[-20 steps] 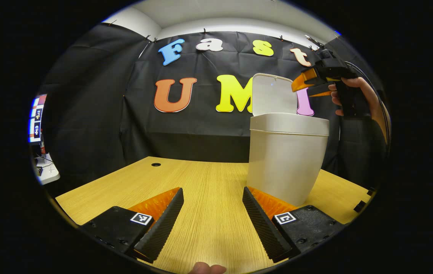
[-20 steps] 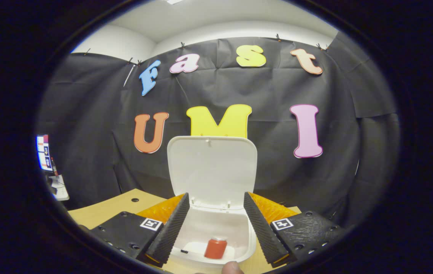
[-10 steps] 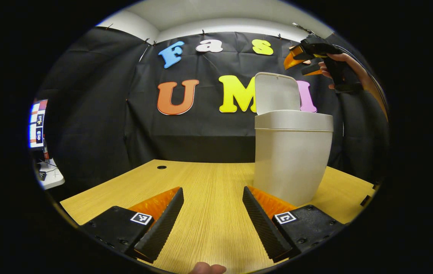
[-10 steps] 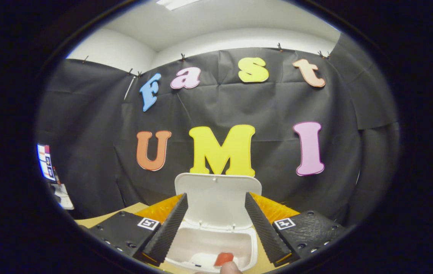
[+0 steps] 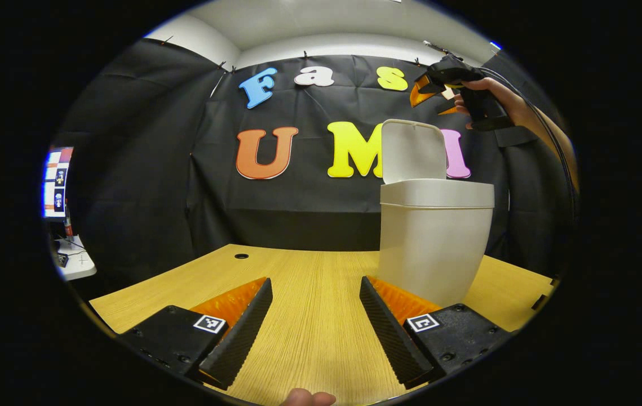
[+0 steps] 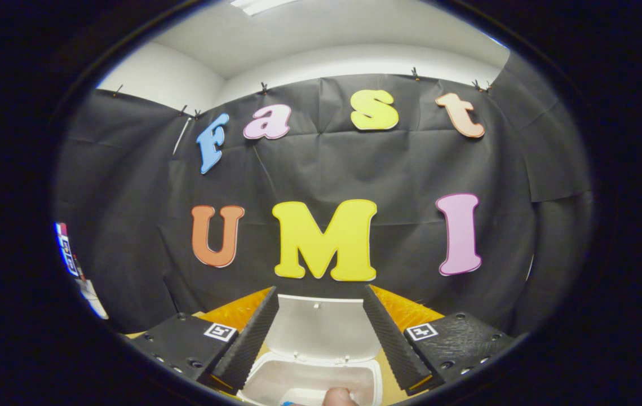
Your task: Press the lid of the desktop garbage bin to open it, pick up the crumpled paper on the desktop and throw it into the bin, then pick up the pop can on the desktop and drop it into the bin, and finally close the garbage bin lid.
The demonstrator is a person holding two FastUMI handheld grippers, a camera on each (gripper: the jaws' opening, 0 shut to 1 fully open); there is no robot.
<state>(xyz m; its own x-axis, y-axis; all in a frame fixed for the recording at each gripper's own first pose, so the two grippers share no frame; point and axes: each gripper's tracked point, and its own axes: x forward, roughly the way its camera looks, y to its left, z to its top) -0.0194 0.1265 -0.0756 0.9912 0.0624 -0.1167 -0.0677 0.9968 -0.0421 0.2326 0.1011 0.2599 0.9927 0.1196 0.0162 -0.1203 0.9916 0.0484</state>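
The white garbage bin (image 5: 433, 242) stands on the wooden desk (image 5: 298, 282), right of centre in the left gripper view, its lid (image 5: 414, 151) raised upright. My left gripper (image 5: 315, 321) hovers low over the desk, open and empty, its right finger close to the bin's base. My right gripper (image 5: 430, 93), held by a hand (image 5: 481, 96), hangs high above the lid. In the right gripper view that gripper (image 6: 321, 332) is open and empty, looking down past the raised lid (image 6: 323, 332) into the bin's mouth (image 6: 309, 380).
A small cable hole (image 5: 241, 256) sits at the desk's far left. A side table with a screen (image 5: 53, 180) stands beyond the desk's left edge. The desk's right edge (image 5: 540, 282) runs just past the bin.
My right gripper has risen well above the bin's lid; the red can inside the bin has slid out of its view. My left gripper has stayed put.
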